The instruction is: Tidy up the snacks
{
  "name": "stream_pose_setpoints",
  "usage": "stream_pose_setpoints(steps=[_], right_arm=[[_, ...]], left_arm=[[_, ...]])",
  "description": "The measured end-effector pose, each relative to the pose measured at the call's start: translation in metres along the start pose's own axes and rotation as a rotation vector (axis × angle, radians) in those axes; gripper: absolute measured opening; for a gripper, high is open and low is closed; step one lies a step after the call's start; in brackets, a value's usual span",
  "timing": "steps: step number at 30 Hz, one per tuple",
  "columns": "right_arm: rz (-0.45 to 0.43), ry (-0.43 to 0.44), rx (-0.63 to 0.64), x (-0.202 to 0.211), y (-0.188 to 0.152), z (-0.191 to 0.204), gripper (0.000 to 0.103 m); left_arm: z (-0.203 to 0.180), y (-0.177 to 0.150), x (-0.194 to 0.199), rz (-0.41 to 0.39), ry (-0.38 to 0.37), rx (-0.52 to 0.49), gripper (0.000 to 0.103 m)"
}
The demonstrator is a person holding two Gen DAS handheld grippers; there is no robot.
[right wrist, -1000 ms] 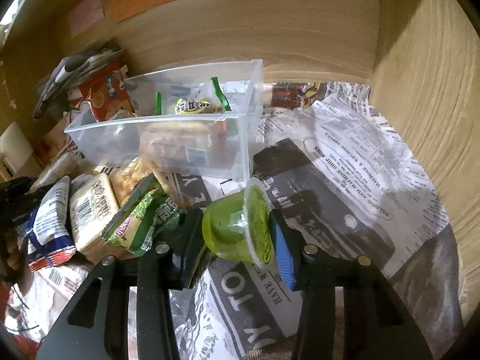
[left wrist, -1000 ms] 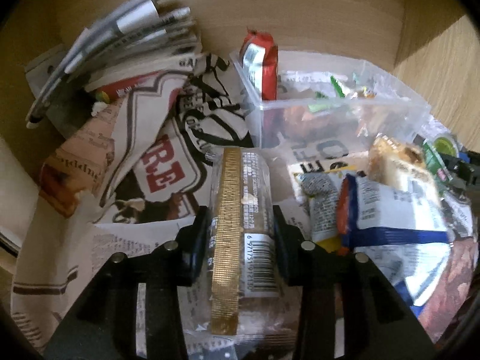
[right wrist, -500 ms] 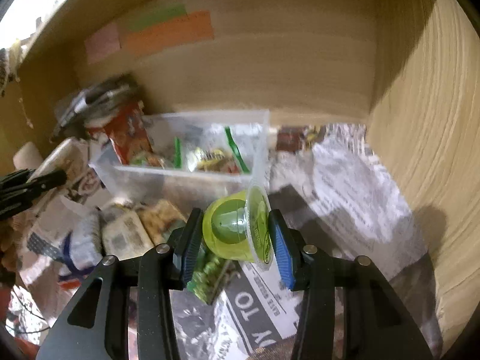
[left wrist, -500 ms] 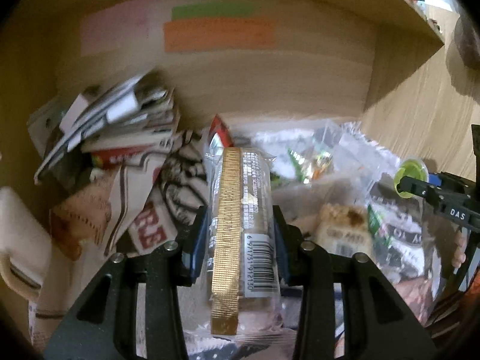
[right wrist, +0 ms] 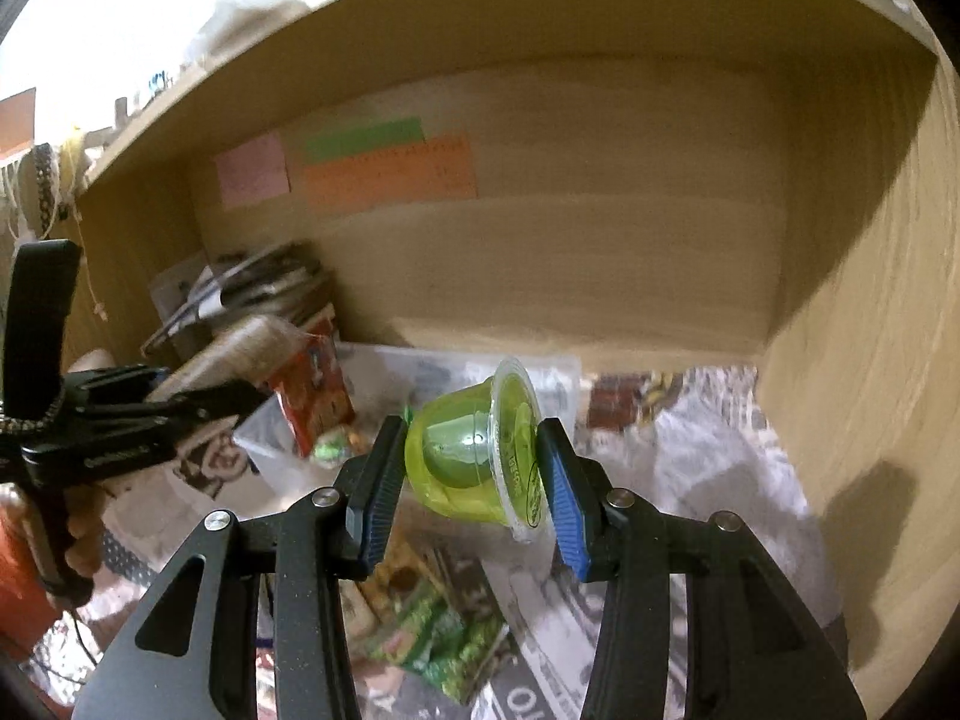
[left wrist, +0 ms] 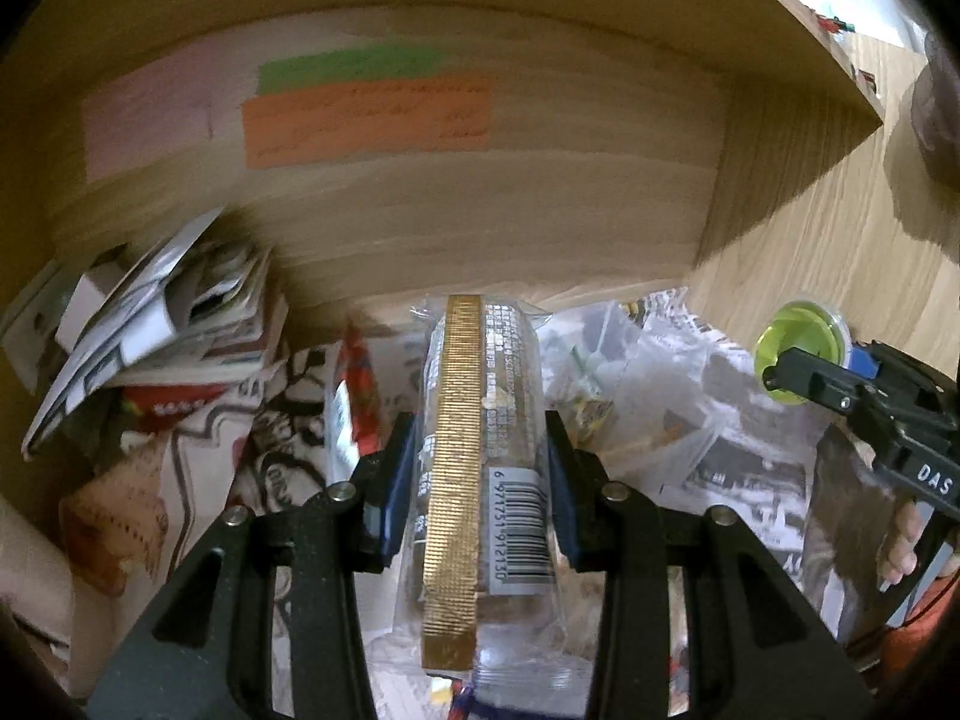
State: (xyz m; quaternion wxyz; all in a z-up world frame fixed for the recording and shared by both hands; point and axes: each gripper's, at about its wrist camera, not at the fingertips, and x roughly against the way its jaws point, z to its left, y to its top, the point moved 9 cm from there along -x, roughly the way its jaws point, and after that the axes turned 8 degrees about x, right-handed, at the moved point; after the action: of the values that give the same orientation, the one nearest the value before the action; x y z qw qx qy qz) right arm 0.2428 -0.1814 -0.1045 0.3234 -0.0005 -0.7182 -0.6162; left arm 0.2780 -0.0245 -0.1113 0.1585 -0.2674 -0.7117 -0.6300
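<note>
My left gripper [left wrist: 480, 480] is shut on a long clear-wrapped snack bar with a gold strip and a barcode [left wrist: 474, 468], held up above the shelf floor. My right gripper [right wrist: 474, 468] is shut on a green jelly cup [right wrist: 474, 462], lying on its side between the pads, lifted above the snacks. The cup also shows at the right of the left wrist view [left wrist: 801, 348]. A clear plastic bin [right wrist: 420, 378] with several snacks stands behind both grippers. The left gripper shows at the left of the right wrist view [right wrist: 198, 402].
Newspaper [right wrist: 708, 456] lines the wooden cubby floor. A stack of papers and magazines [left wrist: 168, 312] leans at the back left. Loose snack packs, one green [right wrist: 444, 642], lie below the right gripper. Coloured paper notes [left wrist: 366, 114] stick to the back wall. The side wall [right wrist: 870, 360] stands close on the right.
Both grippers have risen from the shelf floor with their loads, the snack bar and the jelly cup, and now sit higher and further back from the bin.
</note>
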Motion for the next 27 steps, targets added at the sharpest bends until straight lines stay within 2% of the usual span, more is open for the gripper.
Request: stream_pose_setpoints(steps=[6,12,27], right_arm=[[-0.024,0.013,0.005,-0.009,0.015,-0.004,0.041],[-0.006,0.030,0.002,-0.028,0.019,-0.008,0.041],[0.154,0.052,-0.014,-0.094,-0.010,-0.010,0.041]], left_arm=[[-0.016,0.022,-0.013,-0.017,-0.021,-0.007,0.040],[-0.023,0.034,-0.036,-0.007,-0.042,0.015,0.040],[-0.023,0.017,-0.113,0.154,-0.035,0.030,0.040]])
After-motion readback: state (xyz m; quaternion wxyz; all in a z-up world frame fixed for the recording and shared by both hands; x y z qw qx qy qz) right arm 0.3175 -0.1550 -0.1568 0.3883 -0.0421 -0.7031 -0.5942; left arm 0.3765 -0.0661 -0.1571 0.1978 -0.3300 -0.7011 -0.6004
